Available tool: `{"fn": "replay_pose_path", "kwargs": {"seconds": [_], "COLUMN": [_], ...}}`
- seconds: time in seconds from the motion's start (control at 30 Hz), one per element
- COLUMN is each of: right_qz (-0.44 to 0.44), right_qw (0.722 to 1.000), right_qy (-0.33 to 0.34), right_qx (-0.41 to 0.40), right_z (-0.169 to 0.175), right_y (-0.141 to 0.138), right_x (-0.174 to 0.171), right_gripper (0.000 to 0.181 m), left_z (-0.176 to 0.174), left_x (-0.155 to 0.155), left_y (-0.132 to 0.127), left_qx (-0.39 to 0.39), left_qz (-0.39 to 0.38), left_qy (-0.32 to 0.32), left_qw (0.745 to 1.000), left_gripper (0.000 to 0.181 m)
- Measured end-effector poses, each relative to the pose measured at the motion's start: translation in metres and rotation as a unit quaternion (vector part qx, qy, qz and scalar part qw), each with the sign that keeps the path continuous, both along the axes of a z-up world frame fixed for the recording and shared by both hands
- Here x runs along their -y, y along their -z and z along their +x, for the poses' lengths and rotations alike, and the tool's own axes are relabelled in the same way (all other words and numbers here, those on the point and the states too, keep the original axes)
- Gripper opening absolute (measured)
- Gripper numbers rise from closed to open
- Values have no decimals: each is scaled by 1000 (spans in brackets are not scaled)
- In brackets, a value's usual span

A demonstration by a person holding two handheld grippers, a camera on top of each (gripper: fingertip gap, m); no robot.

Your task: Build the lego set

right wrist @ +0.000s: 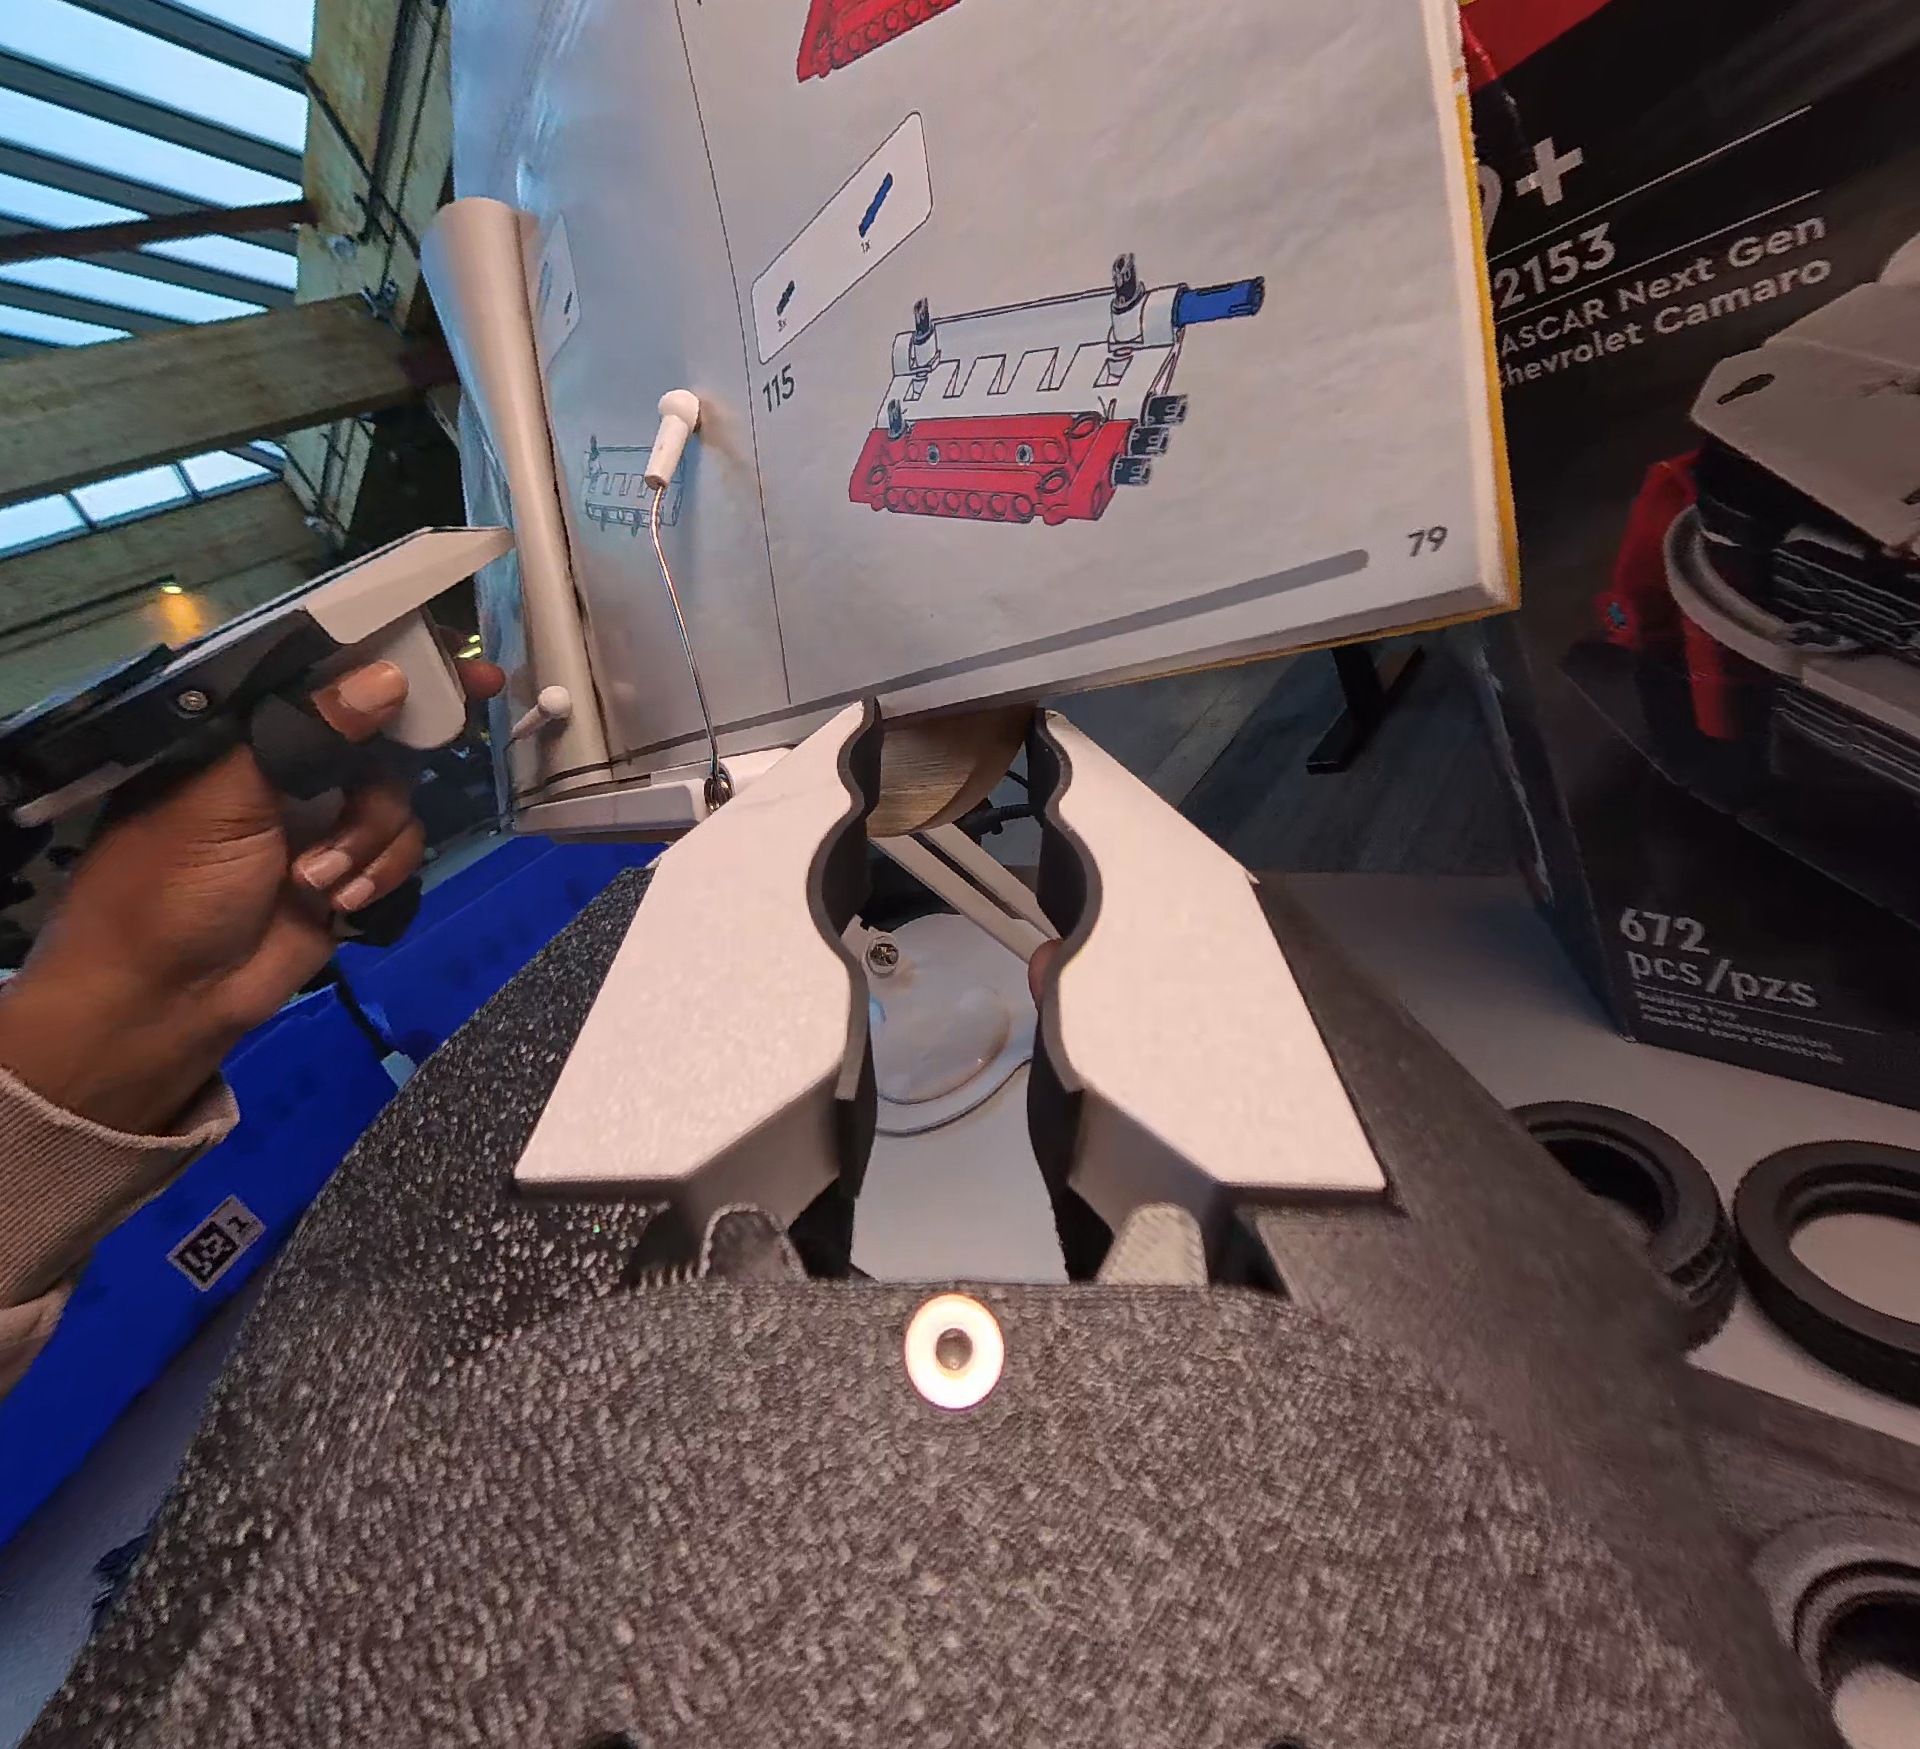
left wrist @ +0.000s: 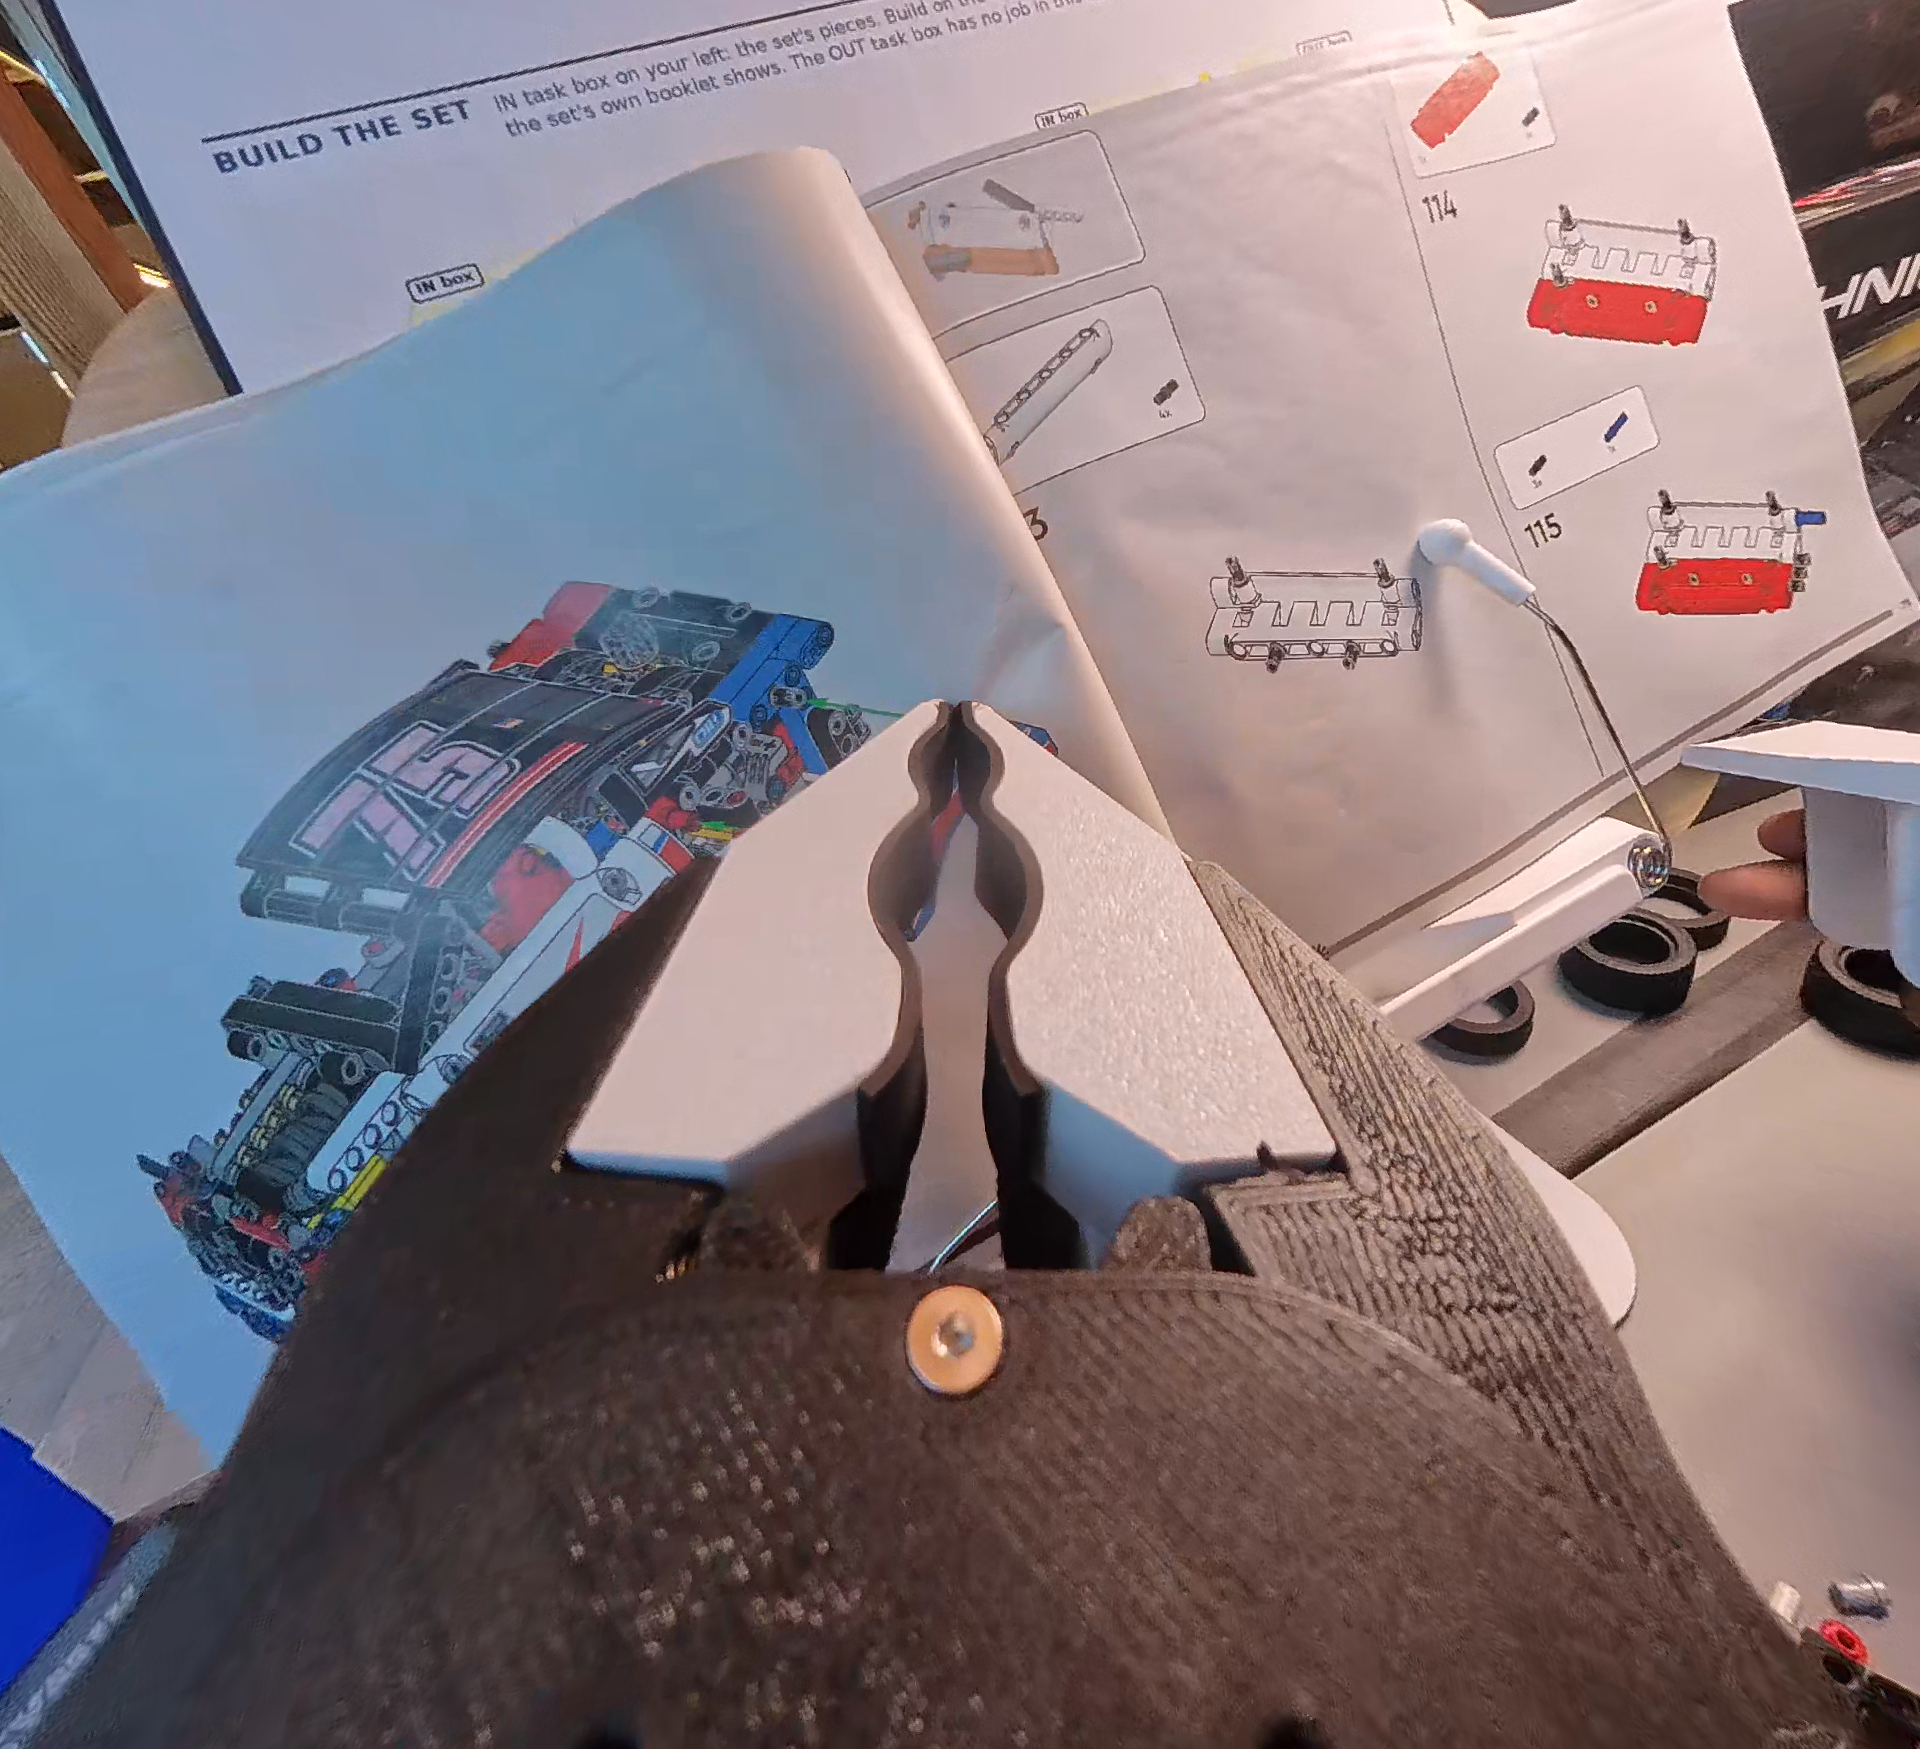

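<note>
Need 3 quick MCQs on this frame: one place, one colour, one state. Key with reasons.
1. Where are the black tyres?
A. in the blue bin
B. low on the work surface, near the set box
C. on the booklet page

2. What colour is the bin at the left of the right wrist view?
A. blue
B. green
C. yellow

3. What state is the right hand-held gripper in?
A. shut on a brick
B. shut, empty
C. open, empty

Key:
1 B: the black tyres lie below the set box.
2 A: the bin is blue.
3 C: the jaws of the right hand-held gripper stand apart, gripping nothing.
</note>
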State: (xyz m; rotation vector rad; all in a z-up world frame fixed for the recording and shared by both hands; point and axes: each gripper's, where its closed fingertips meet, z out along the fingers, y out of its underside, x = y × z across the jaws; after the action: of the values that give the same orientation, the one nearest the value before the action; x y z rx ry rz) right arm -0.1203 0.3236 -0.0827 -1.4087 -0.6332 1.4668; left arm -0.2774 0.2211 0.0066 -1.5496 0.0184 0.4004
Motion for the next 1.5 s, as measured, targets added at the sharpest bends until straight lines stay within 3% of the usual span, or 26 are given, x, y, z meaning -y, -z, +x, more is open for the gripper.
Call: {"fn": "replay_pose_path", "kwargs": {"seconds": [0.33, 0.4, 0.5, 0.63, 0.73, 0.87, 1.0, 1.17, 1.5], "right_qz": [25, 15, 58, 204, 279, 316, 339, 354, 370], "right_qw": [995, 993, 983, 966, 953, 940, 925, 912, 893], "right_qy": [-2, 14, 47, 60, 28, 31, 54, 74, 96], "right_qx": [96, 118, 167, 149, 115, 124, 161, 194, 238], "right_z": [1, 6, 24, 32, 14, -30, -77, -120, -131], "right_y": [1, 2, -1, -48, -93, -121, -126, -129, -120], "right_x": [-2, 0, 18, 67, 105, 110, 87, 68, 63], "right_gripper": [26, 28, 47, 39, 24, 8, 0, 0, 0], "left_z": [7, 19, 47, 86, 110, 135, 144, 143, 151], "left_x": [20, 36, 72, 122, 152, 190, 222, 225, 222], "left_y": [2, -1, -1, 15, 34, 64, 90, 109, 116], "left_qx": [40, 53, 69, 80, 98, 128, 115, 98, 80], "left_qz": [16, 32, 57, 64, 62, 42, 16, -5, -9], "left_qy": [-7, 3, 35, 77, 95, 111, 112, 109, 129], "left_qw": [999, 998, 995, 992, 989, 985, 987, 989, 988], "left_gripper": [0, 0, 0, 0, 0, 0, 7, 20, 23]}}
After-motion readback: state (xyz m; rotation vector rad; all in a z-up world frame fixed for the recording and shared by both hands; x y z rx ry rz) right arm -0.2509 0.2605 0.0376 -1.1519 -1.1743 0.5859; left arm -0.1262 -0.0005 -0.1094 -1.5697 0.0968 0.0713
